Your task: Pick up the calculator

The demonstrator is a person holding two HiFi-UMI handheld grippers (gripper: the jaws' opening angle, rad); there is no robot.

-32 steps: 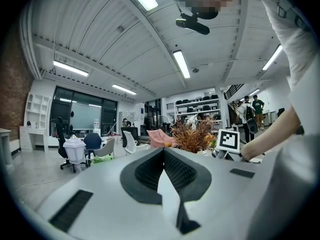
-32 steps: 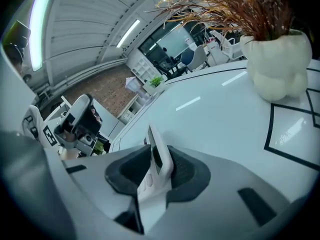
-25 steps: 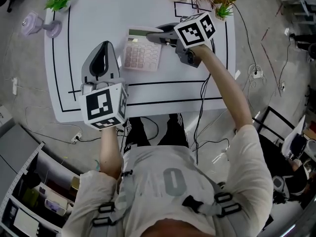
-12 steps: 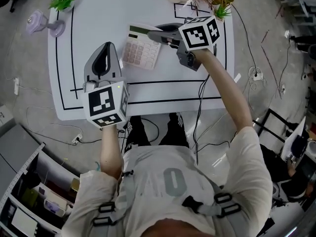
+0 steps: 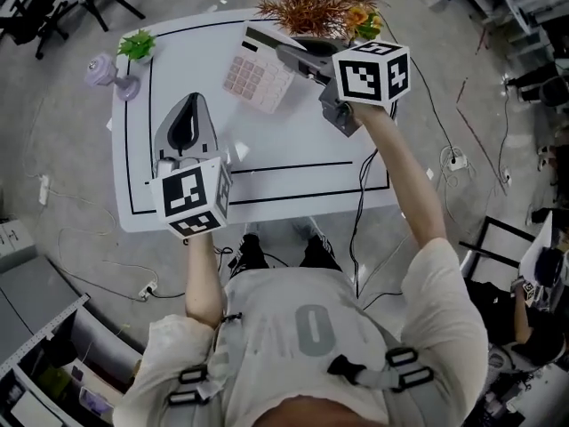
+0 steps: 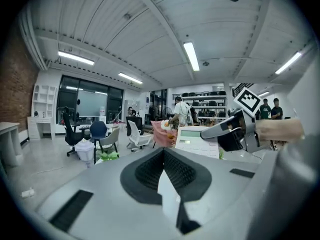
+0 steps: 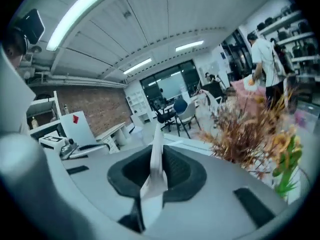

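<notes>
Head view: right tongs, just closing, grip calculator, display end far; left tongs closed, empty.

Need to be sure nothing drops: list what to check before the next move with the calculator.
1. Grip: right gripper shut on the calculator, jaws having just been closing on it: ok.
2. Lift: calculator clear of the table, seen in the air from the left gripper view: ok.
3. Hold centred: not ok, pinched at one edge, most of it overhanging.
4. Other hand: left gripper shut, empty, apart from the calculator: ok.
5. Clearance to the dried plant: cannot tell.
</notes>
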